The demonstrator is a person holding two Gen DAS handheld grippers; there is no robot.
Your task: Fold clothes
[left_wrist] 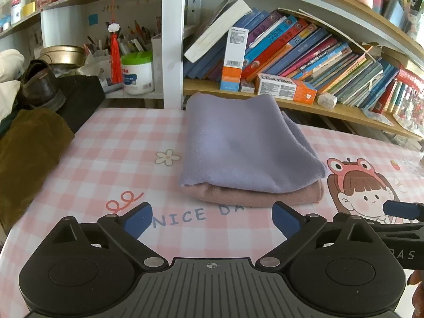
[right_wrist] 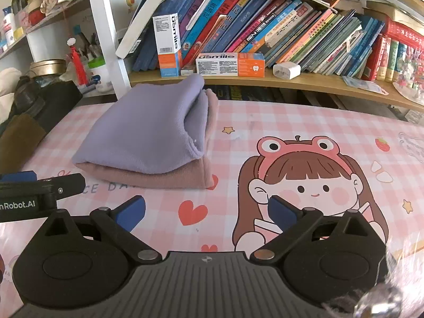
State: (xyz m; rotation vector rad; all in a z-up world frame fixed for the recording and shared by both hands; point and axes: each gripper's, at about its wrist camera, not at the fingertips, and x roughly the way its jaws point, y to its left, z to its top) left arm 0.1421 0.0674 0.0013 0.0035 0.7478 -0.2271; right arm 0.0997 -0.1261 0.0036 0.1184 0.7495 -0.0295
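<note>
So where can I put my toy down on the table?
Bare pink checked tablecloth right of the folded purple cloth on the pink cloth, over the cartoon girl print. Crowded at left: brown garment, black box.

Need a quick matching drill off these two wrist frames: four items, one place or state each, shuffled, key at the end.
Items:
1. purple garment
2. pink garment
3. left tongs
4. upright usmile box

Places or states:
A. folded, bottom of the pile
B. on the wooden shelf, against the books
C. open, nothing between the pads
D. folded, top of the pile

Pairs: 1-D, 2-A, 3-C, 4-B
</note>
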